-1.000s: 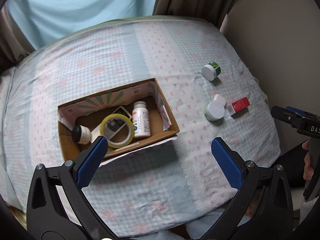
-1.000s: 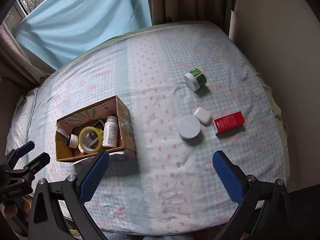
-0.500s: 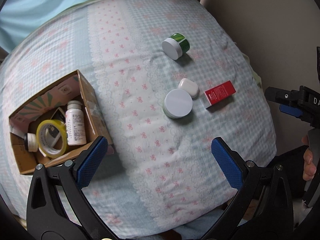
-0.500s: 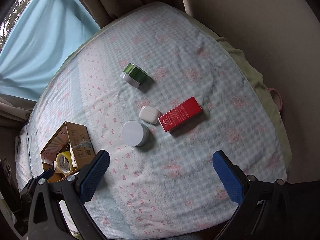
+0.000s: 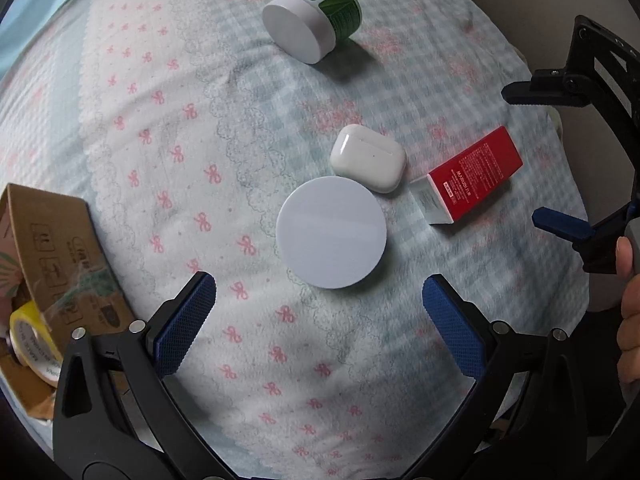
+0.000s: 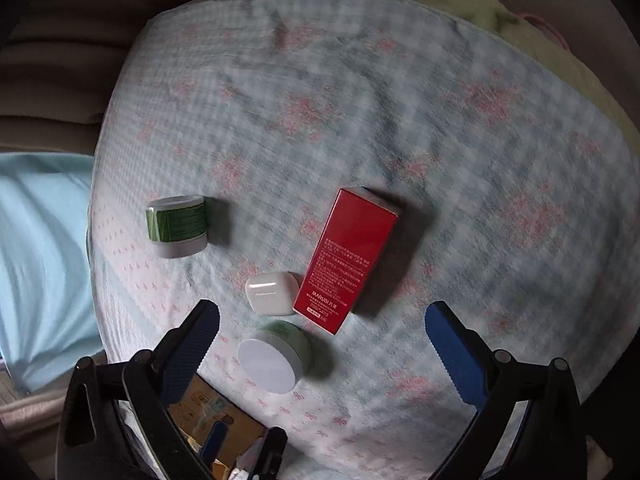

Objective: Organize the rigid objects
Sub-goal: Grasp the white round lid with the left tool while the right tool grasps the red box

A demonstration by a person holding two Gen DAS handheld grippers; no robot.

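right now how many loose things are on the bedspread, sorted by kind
round jars: 2, the green-label jar and the white-lidded jar
earbud case: 1
red box: 1
total: 4

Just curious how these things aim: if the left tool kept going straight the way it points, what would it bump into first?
Most likely the flat white round lid: it lies on the bedspread just ahead of the open left tool, centred between its blue pads. Depth is hard to judge through the fisheye, so this is a best guess.

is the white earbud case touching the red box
Cannot tell. The left wrist view shows a thin strip between earbud case and red box; the right wrist view shows them overlapping.
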